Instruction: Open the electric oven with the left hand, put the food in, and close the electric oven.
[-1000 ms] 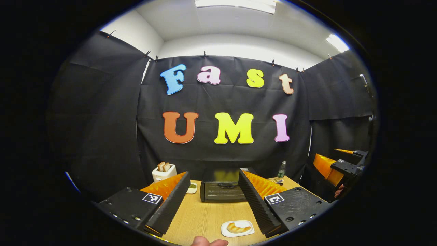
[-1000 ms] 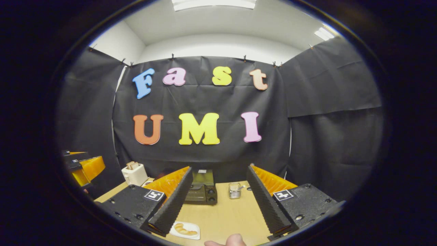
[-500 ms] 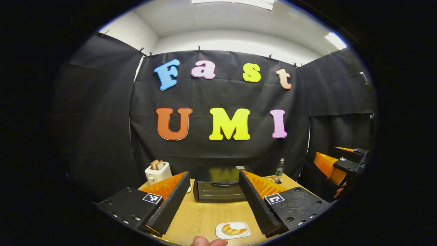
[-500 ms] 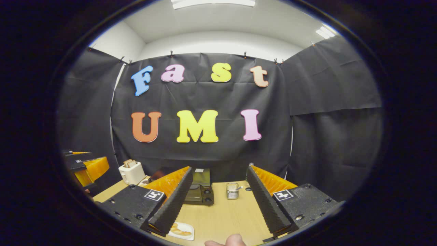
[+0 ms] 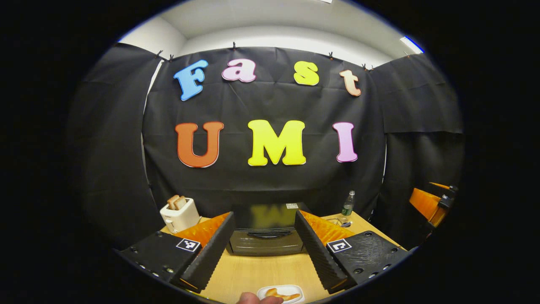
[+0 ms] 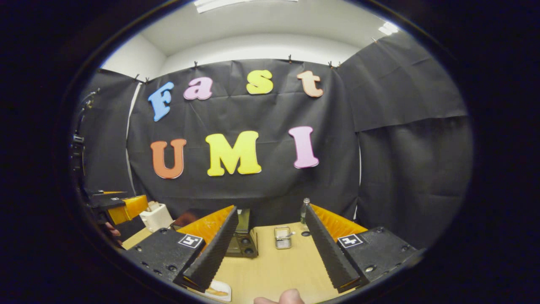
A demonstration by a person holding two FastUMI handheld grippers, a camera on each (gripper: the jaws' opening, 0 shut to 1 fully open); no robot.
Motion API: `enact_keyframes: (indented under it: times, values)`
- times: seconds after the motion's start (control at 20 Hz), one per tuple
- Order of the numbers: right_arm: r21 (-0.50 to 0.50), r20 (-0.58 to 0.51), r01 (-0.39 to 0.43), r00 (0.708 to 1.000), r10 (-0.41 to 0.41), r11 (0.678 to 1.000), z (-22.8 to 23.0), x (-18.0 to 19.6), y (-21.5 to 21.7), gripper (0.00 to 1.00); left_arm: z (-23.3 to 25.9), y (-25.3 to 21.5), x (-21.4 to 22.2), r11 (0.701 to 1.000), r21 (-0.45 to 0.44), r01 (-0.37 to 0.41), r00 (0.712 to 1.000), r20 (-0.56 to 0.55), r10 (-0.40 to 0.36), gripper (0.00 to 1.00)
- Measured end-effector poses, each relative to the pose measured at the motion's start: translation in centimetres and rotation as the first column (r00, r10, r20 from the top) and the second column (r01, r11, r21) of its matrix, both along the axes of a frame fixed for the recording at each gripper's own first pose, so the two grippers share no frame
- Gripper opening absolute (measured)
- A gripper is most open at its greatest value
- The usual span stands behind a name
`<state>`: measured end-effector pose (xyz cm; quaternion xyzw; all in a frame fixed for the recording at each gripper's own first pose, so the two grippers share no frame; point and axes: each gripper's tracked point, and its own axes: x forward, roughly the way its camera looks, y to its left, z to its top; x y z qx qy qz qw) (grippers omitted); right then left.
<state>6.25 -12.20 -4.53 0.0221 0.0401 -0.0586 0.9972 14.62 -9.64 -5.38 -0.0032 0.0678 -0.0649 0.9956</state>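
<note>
Left gripper (image 5: 263,238): fingers apart, empty, aimed at the closed black electric oven (image 5: 265,236) at 12 o'clock. Centre on its curved door handle (image 5: 264,234), then clamp squarely. Croissant on white plate (image 5: 282,292) lies at 6 o'clock.

Black electric oven (image 5: 265,236) stands closed; croissant (image 5: 282,294) lies on white plate (image 5: 263,291).

Lit evenly from white ceiling light panels (image 6: 244,3) overhead, bright and sharp at centre. Strongly bowed by fisheye distortion toward the edges, with dim, slightly soft rims.
</note>
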Motion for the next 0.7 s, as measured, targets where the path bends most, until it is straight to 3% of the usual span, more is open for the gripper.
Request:
enact_keyframes:
  times: [0.3, 0.7]
  values:
    - [-0.043, -0.057, 0.047, 0.997, -0.050, 0.998, -3.0, 2.2, -4.8, 1.00, -5.6, -2.0, 6.8, 1.000, 0.022, -0.015, 0.996, -0.086, 0.017, 0.94]
    - [-0.069, -0.136, 0.035, 0.990, -0.044, 0.997, -5.7, 4.9, -6.2, 1.00, -14.7, -1.3, 15.1, 0.997, 0.050, -0.056, 0.968, -0.240, 0.066, 0.94]
